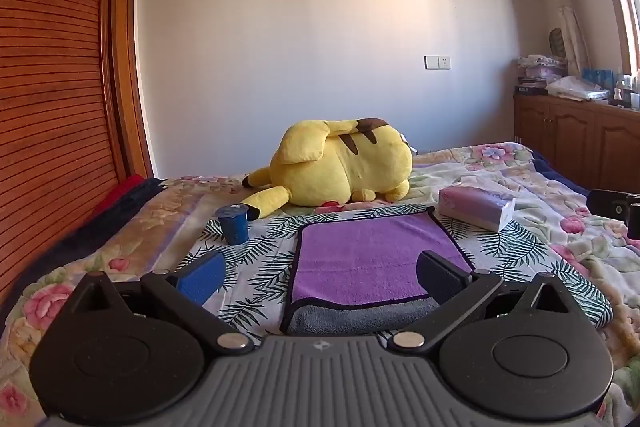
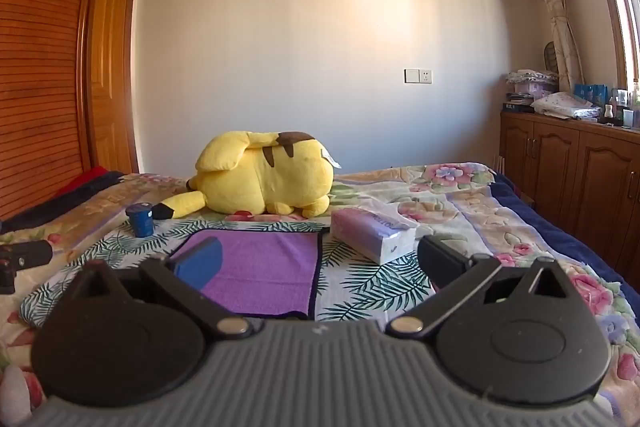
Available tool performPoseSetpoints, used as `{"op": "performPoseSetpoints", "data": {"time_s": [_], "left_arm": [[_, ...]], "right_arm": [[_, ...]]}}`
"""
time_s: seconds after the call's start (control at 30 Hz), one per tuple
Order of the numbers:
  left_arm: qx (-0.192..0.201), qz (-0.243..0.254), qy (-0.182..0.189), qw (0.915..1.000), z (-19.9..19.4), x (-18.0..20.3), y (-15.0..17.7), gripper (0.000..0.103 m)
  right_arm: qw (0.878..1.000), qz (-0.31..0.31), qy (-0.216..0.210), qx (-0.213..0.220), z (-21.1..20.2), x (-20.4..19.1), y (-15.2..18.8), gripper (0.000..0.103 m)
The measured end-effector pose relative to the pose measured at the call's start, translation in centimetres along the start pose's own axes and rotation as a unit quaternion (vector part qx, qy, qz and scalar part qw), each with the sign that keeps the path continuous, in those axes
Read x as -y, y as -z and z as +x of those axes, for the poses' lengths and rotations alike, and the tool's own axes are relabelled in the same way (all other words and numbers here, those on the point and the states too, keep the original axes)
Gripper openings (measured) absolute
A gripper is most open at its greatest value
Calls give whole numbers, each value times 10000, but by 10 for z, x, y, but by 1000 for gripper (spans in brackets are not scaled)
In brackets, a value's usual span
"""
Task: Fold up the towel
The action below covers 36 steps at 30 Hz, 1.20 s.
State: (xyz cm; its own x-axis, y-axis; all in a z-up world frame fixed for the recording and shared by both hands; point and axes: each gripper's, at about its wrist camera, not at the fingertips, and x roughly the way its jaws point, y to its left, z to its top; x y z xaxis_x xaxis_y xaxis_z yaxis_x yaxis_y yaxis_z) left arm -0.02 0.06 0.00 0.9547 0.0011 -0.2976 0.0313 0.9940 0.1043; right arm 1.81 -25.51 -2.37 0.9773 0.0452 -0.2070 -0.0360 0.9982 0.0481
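A purple towel [image 1: 368,259] with a dark hem lies flat on a leaf-print cloth on the bed; a grey layer shows under its near edge. It also shows in the right wrist view [image 2: 264,271]. My left gripper [image 1: 320,277] is open and empty, just above the towel's near left part. My right gripper [image 2: 320,263] is open and empty, over the towel's near right edge. A part of the right gripper [image 1: 616,207] shows at the right edge of the left wrist view, and a part of the left gripper [image 2: 24,259] at the left edge of the right wrist view.
A yellow plush toy [image 1: 340,167] lies behind the towel. A blue cup [image 1: 233,224] stands to the towel's left. A tissue pack [image 1: 476,207] lies to its right. A wooden wardrobe [image 1: 52,87] is at the left, cabinets [image 2: 568,171] at the right.
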Motion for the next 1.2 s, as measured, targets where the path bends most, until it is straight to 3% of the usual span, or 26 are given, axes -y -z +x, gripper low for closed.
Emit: {"op": "performPoseSetpoints", "data": {"time_s": [1.2], "left_arm": [[-36,48,16,10000,1,1,4,103]], "right_arm": [[10000,2,-1,12,0,-2,1,103]]}}
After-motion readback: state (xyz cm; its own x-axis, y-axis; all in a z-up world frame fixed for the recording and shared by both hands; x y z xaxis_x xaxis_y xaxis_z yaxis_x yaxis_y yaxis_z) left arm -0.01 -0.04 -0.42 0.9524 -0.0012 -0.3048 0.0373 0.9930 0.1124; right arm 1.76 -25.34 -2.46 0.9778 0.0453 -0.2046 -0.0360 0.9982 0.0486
